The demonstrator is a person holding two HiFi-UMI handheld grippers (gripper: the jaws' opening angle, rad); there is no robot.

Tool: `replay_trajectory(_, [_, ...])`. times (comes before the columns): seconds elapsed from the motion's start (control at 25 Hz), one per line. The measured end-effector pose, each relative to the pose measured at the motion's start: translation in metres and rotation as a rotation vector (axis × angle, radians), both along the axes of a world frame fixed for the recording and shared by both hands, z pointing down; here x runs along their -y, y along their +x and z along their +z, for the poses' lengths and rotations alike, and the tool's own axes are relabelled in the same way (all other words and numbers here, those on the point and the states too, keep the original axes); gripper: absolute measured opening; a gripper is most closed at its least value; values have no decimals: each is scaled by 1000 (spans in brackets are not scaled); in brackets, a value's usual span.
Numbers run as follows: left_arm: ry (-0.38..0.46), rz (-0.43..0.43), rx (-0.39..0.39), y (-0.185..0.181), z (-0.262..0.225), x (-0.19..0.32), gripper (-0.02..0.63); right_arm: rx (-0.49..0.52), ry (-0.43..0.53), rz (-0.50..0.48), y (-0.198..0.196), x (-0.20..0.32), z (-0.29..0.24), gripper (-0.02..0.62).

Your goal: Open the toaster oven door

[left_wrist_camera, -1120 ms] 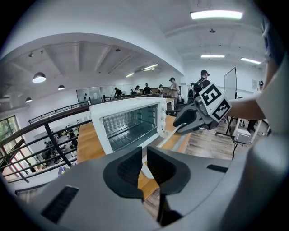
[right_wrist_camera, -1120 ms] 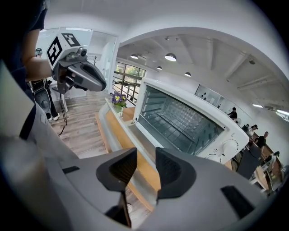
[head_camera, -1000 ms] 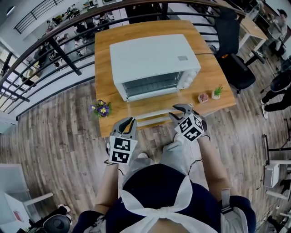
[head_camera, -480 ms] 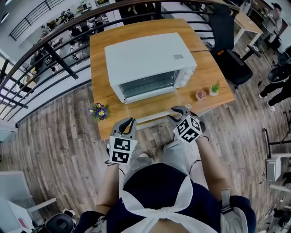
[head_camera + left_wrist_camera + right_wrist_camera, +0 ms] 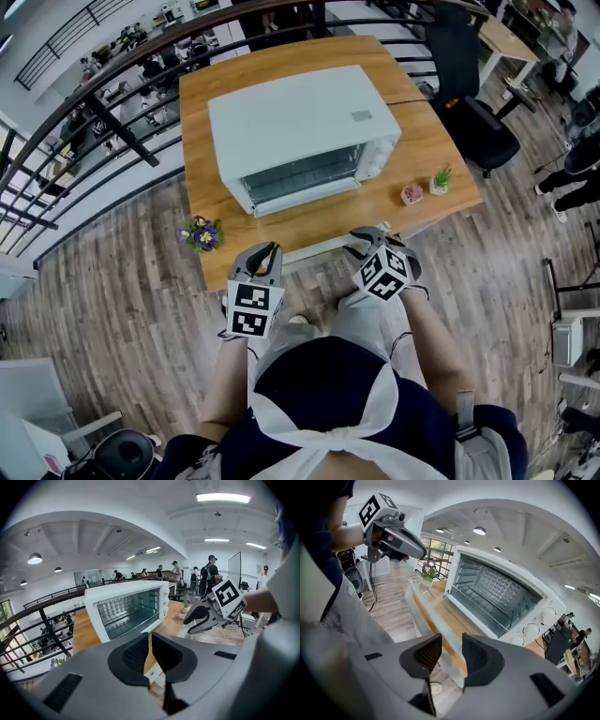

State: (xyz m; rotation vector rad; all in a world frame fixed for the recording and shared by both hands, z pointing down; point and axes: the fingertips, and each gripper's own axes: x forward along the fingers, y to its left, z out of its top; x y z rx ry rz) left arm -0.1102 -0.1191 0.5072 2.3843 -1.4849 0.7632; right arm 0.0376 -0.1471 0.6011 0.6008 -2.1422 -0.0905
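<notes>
A white toaster oven [image 5: 295,117] stands on the wooden table [image 5: 427,141]. Its glass door lies folded down toward me, and its pale handle bar [image 5: 314,247] runs along the table's near edge. My right gripper [image 5: 361,239] is at the bar's right end. In the right gripper view the handle [image 5: 423,603] passes between the pads of this gripper [image 5: 451,641], which grip it. My left gripper [image 5: 267,249] hangs by the bar's left end, shut and holding nothing [image 5: 150,637]. The oven's wire rack [image 5: 126,609] shows inside.
A pot of purple flowers [image 5: 200,234] sits at the table's left front corner. A small pink pot [image 5: 411,194] and a green plant [image 5: 439,180] stand right of the oven. A black office chair [image 5: 469,84] is at the right, and a dark railing [image 5: 103,94] runs behind the table.
My right gripper has sunk slightly toward me, staying at the handle. The left gripper has stayed where it was. The door lies open in all frames.
</notes>
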Motion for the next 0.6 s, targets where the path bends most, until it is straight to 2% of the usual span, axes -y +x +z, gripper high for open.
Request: replay_trajectory(0.6, [-21, 2, 11, -1, 7, 2, 38, -82, -30, -29, 4, -12, 28, 141])
